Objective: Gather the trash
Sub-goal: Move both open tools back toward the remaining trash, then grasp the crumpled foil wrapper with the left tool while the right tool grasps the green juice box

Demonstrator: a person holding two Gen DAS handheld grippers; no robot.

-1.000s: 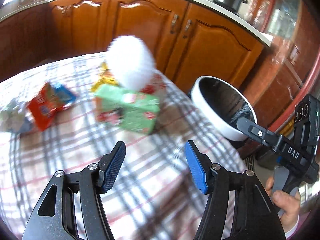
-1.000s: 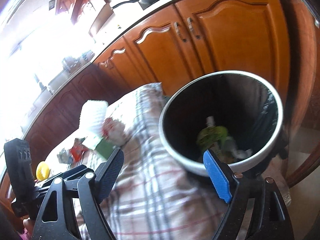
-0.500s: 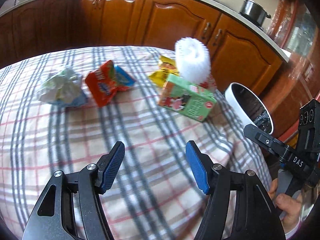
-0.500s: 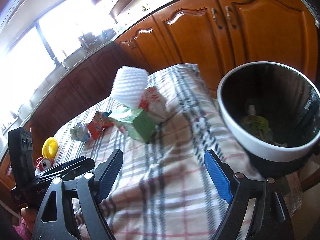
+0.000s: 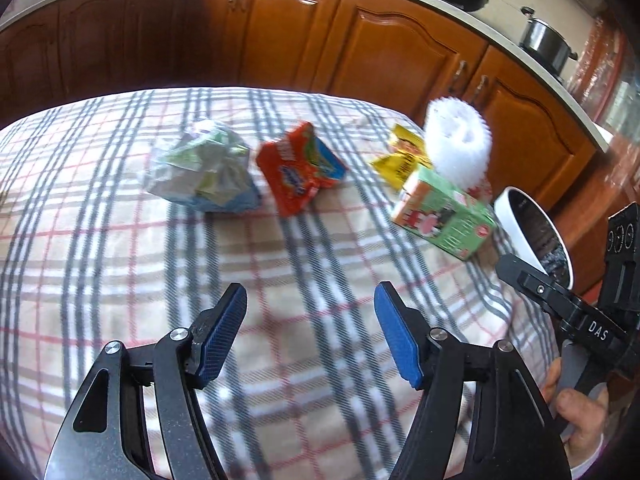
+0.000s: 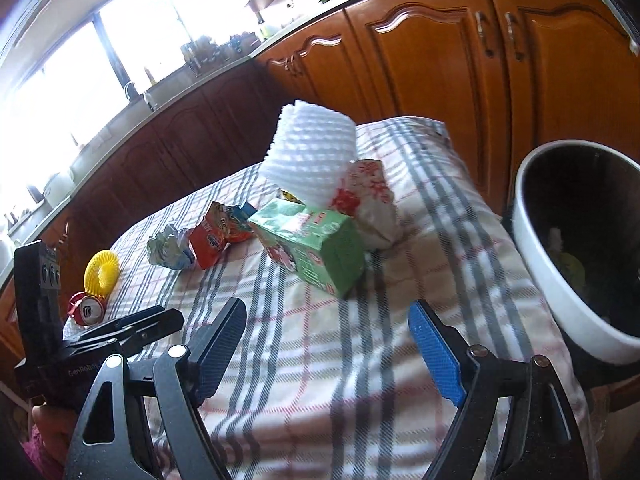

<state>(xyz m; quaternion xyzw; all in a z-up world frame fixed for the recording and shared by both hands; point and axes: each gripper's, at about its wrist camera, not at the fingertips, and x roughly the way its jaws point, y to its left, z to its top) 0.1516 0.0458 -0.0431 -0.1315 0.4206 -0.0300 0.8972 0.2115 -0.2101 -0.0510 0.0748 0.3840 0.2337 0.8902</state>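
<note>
Trash lies on a plaid tablecloth (image 5: 280,280): a green carton (image 5: 444,216) (image 6: 312,244), a red snack bag (image 5: 296,172) (image 6: 216,236), a crumpled pale wrapper (image 5: 200,168) (image 6: 168,248), a yellow wrapper (image 5: 404,156), a white foam net (image 5: 458,146) (image 6: 312,160) and a red-and-white crumpled bag (image 6: 372,200). A white-rimmed bin (image 6: 576,248) (image 5: 536,232) with trash inside stands at the table's right end. My left gripper (image 5: 312,332) is open and empty above the cloth. My right gripper (image 6: 328,352) is open and empty, near the bin.
A yellow foam ring (image 6: 102,272) and a red can (image 6: 86,308) lie at the table's far left. Wooden kitchen cabinets (image 5: 360,40) run behind the table. A pot (image 5: 546,40) stands on the counter.
Both grippers have swung left, away from the bin and toward the table. The bin has slid to the right edge of both views, and more trash has come into view.
</note>
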